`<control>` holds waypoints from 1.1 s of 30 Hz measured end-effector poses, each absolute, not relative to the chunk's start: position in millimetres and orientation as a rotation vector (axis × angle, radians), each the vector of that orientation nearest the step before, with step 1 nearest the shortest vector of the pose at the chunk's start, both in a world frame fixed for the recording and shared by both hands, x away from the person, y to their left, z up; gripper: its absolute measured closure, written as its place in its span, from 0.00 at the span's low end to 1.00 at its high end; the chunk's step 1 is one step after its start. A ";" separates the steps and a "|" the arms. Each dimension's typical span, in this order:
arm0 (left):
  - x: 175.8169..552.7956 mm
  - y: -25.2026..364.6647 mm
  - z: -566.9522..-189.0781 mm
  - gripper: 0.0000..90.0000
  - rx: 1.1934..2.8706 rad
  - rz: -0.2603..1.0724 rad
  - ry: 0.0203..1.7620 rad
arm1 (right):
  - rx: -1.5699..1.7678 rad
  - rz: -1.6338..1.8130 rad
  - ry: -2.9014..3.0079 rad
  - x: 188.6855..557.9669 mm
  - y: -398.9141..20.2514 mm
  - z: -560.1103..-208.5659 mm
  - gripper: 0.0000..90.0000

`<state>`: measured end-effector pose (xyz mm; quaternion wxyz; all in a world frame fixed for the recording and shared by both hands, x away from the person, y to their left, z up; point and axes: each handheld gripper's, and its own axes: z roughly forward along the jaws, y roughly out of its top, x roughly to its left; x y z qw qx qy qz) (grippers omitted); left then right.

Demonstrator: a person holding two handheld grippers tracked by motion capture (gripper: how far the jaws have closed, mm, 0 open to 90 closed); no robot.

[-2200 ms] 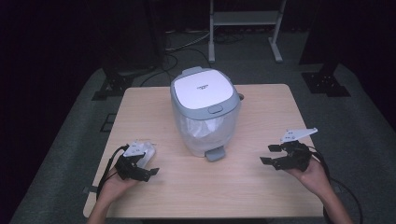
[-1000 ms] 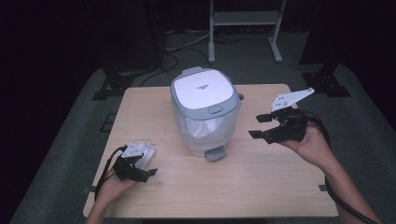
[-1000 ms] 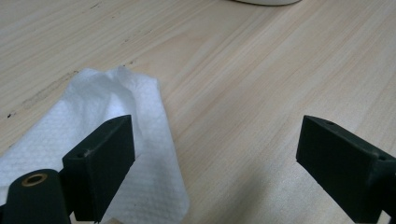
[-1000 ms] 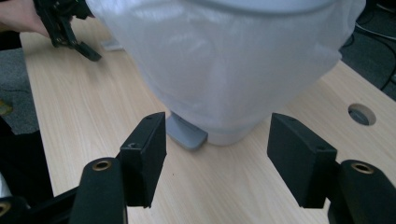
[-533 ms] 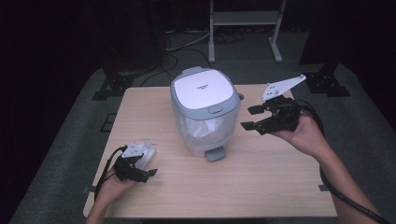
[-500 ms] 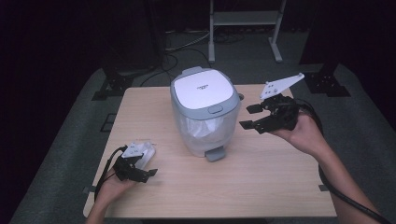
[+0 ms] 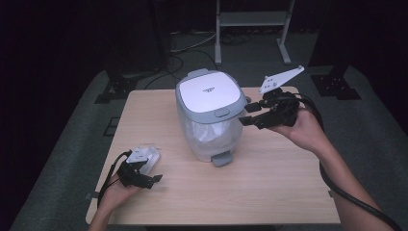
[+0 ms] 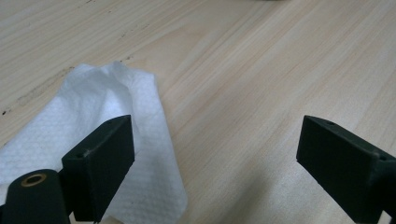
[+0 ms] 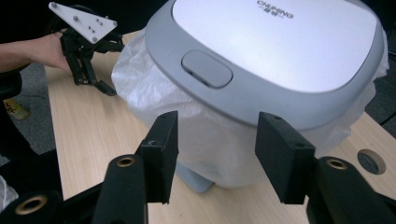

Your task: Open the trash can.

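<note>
The counter (image 7: 288, 187) is carrying a lidded waste bin (image 7: 210, 113) near its middle, and the bin serves as the landmark here. It is standing upright with its grey-and-white lid down, the push button (image 9: 207, 69) on the lid's front rim not pressed in as far as I can tell, and a white liner bag (image 9: 205, 135) is bulging out beneath the rim. A foot pedal (image 7: 221, 159) is sticking out at the bin's base on the person's side.

To the right of the bin, the right gripper (image 7: 251, 113) is hovering at lid height, just beside the rim, with its jaws apart and nothing between them. In the right gripper view those jaws are framing the lid's edge below the button, apart from it.

To the left of the bin and nearer the person, well apart from it, a white paper towel (image 8: 93, 140) is lying flat and crumpled on the counter. The left gripper (image 7: 142, 179) is resting low over it, jaws spread wide and empty; one jaw is sitting over the towel's edge, though whether it is touching I cannot tell.

Judging by this, the work is only beginning: the bin is not yet opened, the towel is not yet picked up, and dropping it inside is all still ahead.
</note>
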<state>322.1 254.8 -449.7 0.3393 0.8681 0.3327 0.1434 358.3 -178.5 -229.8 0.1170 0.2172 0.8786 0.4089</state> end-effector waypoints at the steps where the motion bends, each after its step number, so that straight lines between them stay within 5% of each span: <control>1: 322.0 254.1 -449.7 0.11 2.265 0.377 0.861 | 0.629 1.196 2.575 360.6 -174.5 -227.5 0.57; 16: 322.5 255.3 -450.2 0.11 2.275 0.376 0.861 | 0.585 1.167 2.590 372.4 -147.6 -218.2 0.80; 33: 322.6 256.8 -450.9 0.11 2.273 0.377 0.869 | 0.560 1.143 2.608 380.8 -127.6 -220.6 0.94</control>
